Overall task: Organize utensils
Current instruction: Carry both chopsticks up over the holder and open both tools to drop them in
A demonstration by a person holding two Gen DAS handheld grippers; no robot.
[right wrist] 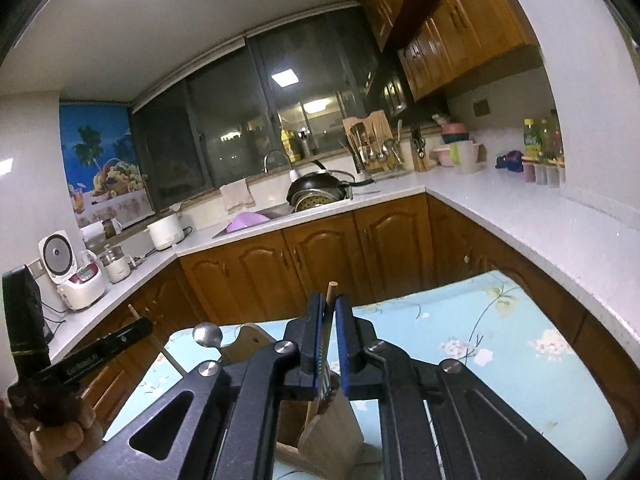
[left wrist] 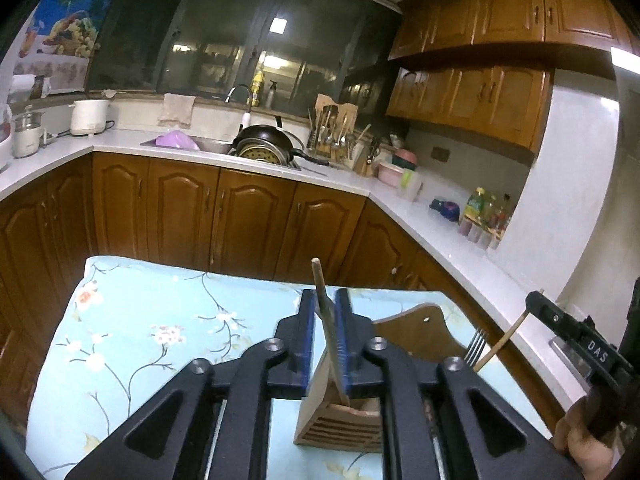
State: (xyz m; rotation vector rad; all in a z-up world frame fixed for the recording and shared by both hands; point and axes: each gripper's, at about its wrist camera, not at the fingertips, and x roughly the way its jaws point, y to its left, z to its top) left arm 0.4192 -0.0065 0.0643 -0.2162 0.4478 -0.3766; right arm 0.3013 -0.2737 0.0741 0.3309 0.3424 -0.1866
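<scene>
A wooden utensil holder (left wrist: 336,420) stands on the floral blue tablecloth (left wrist: 160,320), right under both grippers. My left gripper (left wrist: 325,300) has a wooden chopstick (left wrist: 320,280) leaning between its blue pads, the lower end down in the holder; a sliver of space shows on each side of it. My right gripper (right wrist: 329,304) straddles a second chopstick (right wrist: 332,290) that lies along the left pad, with a gap to the right pad, its foot in the holder (right wrist: 328,436). A fork (left wrist: 476,344) and a round-ended spoon handle (right wrist: 207,334) also stick up from the holder.
The L-shaped white counter (left wrist: 440,232) over brown cabinets runs behind and to the right of the table. A sink with a black pan (left wrist: 268,140), a utensil rack (left wrist: 332,132) and bottles (left wrist: 484,212) sit on it. A hand (left wrist: 584,436) holds the right gripper's handle.
</scene>
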